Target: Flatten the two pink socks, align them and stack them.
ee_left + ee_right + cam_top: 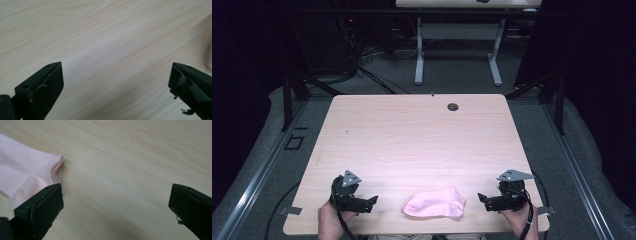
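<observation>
Tabletop (422, 135) is bare apart from the pink sock (435, 204) at its near edge between our left gripper (371, 202) and right gripper (482, 199), fingers wide open and empty, so we keep both hands wide of it.

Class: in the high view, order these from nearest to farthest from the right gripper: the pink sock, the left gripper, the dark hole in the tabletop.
From the right gripper:
1. Pink sock, just beside it, near edge.
2. Dark hole, far edge.
3. Left gripper, beyond the sock.
</observation>
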